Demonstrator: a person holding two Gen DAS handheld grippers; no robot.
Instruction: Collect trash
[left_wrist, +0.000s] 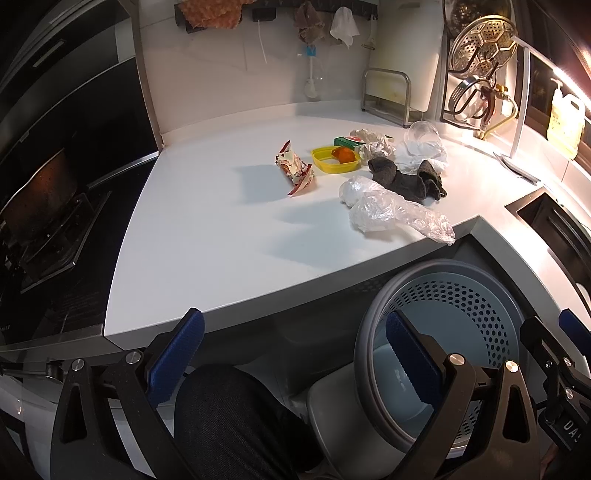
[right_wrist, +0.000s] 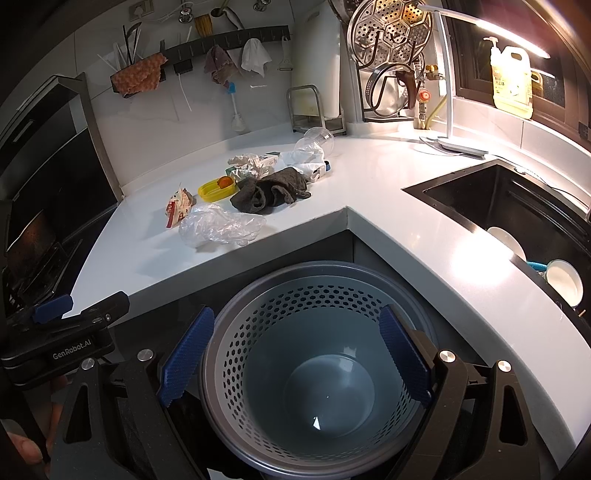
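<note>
Trash lies on the white counter (left_wrist: 207, 236): a red-and-white snack wrapper (left_wrist: 294, 170) (right_wrist: 177, 207), a yellow lid with an orange piece (left_wrist: 335, 158) (right_wrist: 217, 188), a dark cloth (left_wrist: 406, 178) (right_wrist: 269, 191), a clear plastic bag (left_wrist: 391, 214) (right_wrist: 219, 229), crumpled paper (left_wrist: 373, 142) (right_wrist: 247, 164), a green-white box (left_wrist: 347, 142), white tissue (left_wrist: 424, 155) and a clear cup (left_wrist: 423, 131) (right_wrist: 320, 138). A grey perforated bin (right_wrist: 314, 354) (left_wrist: 443, 339) stands below the counter edge. My left gripper (left_wrist: 295, 354) is open and empty, below the counter front. My right gripper (right_wrist: 297, 354) is open and empty above the bin.
A black sink (right_wrist: 509, 206) with bowls (right_wrist: 563, 282) is on the right. A desk lamp (right_wrist: 450, 110), a dish rack (right_wrist: 391, 62) and a soap jug (right_wrist: 513, 77) stand at the back. A stove (left_wrist: 48, 214) lies on the left.
</note>
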